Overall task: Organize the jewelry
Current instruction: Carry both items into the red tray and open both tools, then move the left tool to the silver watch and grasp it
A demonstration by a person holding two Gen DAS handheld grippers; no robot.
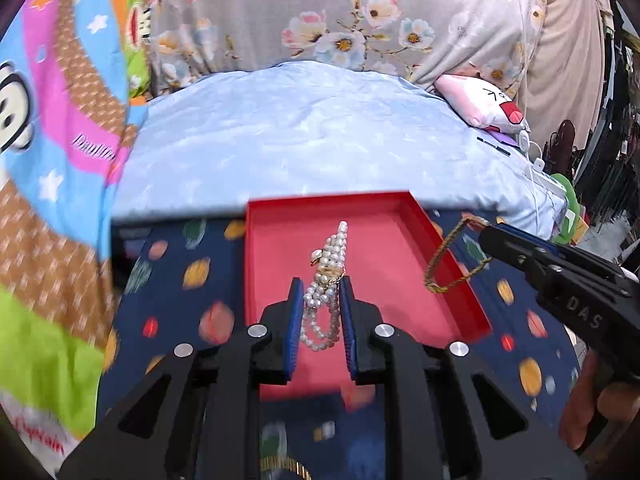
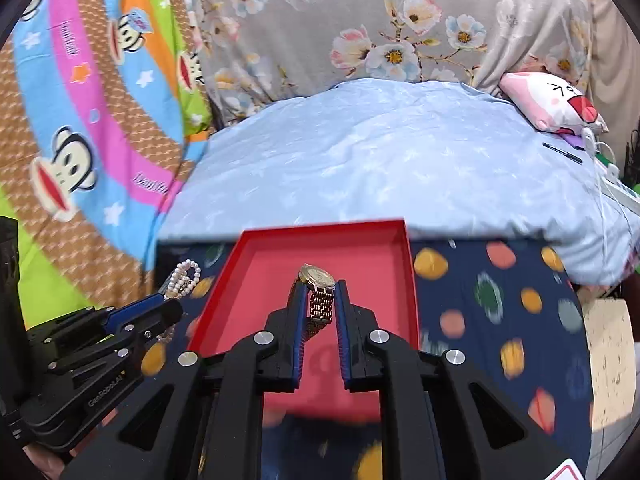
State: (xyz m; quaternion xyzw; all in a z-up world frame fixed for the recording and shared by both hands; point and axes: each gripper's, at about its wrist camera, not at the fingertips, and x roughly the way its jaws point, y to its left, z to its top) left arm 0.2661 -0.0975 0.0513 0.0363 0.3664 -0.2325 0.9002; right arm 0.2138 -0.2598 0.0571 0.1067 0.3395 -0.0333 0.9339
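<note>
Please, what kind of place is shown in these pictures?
Most likely a bedroom at home. A bed with a light blue sheet lies behind the work surface, a pink cartoon pillow rests on it, and a floral curtain hangs behind. The red tray sits on a spotted cloth.

Pale blue bedsheet (image 1: 304, 128), floral curtain (image 2: 360, 20), cartoon-monkey blanket (image 2: 80, 120), pink pillow (image 2: 556, 100)
</note>
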